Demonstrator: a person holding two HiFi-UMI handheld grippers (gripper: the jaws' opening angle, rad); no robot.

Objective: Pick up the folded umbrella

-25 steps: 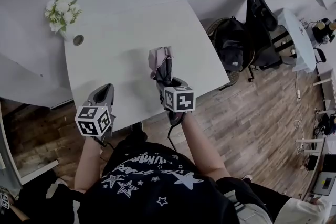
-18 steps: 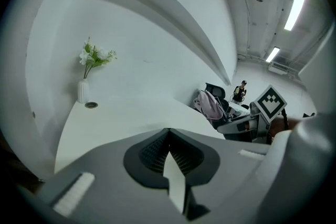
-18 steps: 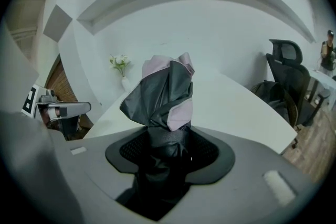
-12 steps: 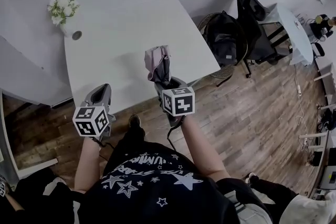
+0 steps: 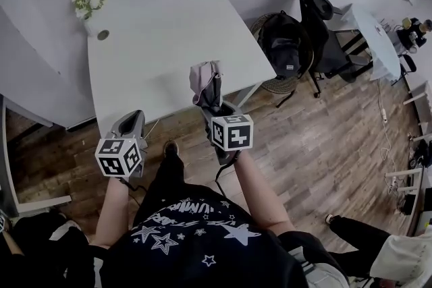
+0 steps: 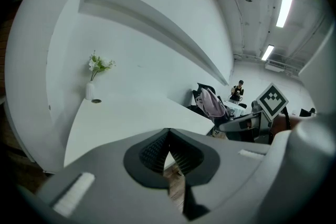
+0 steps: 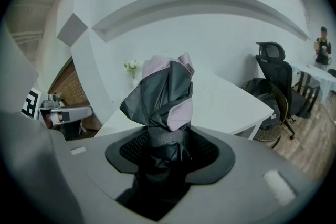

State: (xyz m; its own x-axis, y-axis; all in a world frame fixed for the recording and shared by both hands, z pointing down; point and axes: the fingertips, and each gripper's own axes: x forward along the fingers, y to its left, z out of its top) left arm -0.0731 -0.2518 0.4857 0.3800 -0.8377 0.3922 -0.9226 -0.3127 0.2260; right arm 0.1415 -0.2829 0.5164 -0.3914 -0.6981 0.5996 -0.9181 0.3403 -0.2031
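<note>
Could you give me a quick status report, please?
Right gripper shut on folded umbrella. Left gripper shut, empty. Umbrella off the white table; nothing blocking.

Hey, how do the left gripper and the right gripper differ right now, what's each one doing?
The left grey two-jaw gripper has its jaws closed together with nothing between them; the right grey two-jaw gripper is closed on the folded black and pink umbrella. The right gripper's jaws stand wider, spread by the bundled fabric, while the left gripper's jaws touch. Both point toward the white table.
</note>
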